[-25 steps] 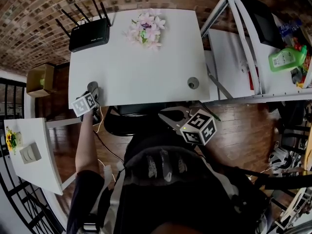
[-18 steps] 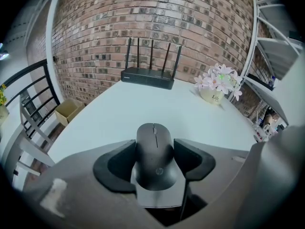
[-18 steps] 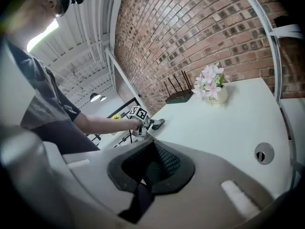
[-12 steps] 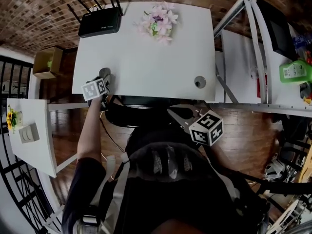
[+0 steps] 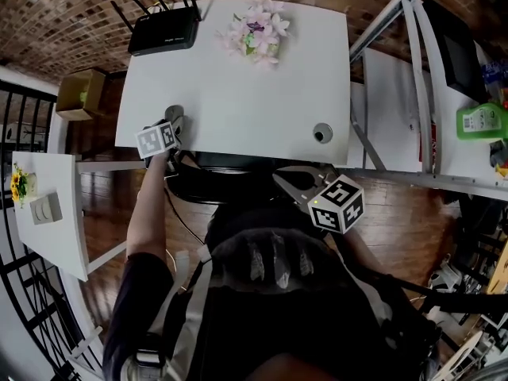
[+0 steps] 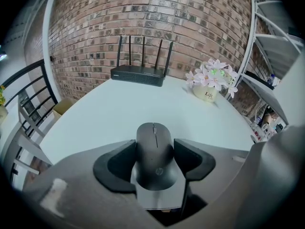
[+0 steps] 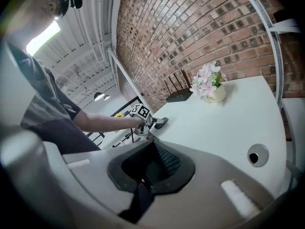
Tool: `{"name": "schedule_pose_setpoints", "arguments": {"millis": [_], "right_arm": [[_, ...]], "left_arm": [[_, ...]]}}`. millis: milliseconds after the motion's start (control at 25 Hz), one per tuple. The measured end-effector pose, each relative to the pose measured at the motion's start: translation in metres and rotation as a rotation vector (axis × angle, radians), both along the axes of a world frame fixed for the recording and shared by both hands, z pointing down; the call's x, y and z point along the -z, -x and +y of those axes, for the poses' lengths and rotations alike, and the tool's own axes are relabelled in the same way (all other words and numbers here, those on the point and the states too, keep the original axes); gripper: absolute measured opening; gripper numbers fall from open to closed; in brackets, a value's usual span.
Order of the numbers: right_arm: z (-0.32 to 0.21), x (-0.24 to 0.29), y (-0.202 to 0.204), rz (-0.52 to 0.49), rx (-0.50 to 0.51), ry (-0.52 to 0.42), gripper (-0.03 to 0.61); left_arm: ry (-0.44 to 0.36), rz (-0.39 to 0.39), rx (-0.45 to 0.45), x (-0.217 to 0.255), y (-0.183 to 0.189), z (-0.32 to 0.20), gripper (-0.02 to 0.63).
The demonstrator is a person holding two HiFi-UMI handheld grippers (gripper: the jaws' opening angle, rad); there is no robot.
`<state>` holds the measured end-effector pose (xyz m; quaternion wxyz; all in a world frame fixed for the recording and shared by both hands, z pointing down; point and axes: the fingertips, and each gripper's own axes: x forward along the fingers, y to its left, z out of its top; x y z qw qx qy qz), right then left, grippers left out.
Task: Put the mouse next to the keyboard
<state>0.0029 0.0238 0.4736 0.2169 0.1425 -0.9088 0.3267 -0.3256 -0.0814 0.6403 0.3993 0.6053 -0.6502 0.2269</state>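
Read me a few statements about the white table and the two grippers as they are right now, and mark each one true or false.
1. The left gripper is shut on the mouse. True.
2. The router sits at the near edge beside the mouse. False: it stands at the far left corner, by the brick wall.
3. The right gripper holds the flowers. False: its fingers are together on nothing, and the flowers stand on the table's far side.
4. The mouse is at the near left edge of the white table. True.
5. A keyboard lies mid-table. False: no keyboard shows on the tabletop.
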Motion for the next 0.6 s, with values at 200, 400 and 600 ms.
{"name": "schedule_pose_setpoints", "arguments": {"millis": [200, 400, 600], "right_arm": [[0.0, -0.001, -0.013, -0.003, 0.005, 0.003, 0.005], [-0.001, -0.004, -0.026, -0.008, -0.014, 0.006, 0.005], [0.005, -0.007, -0.026, -0.008, 0.003, 0.017, 0.005]], "left_arm": [[-0.001, -0.002, 0.0, 0.0, -0.008, 0.004, 0.261], [-0.02, -0.001, -0.021, 0.0, -0.024, -0.003, 0.262], [-0.017, -0.01, -0.034, 0.0, -0.028, -0.001, 0.265]]}}
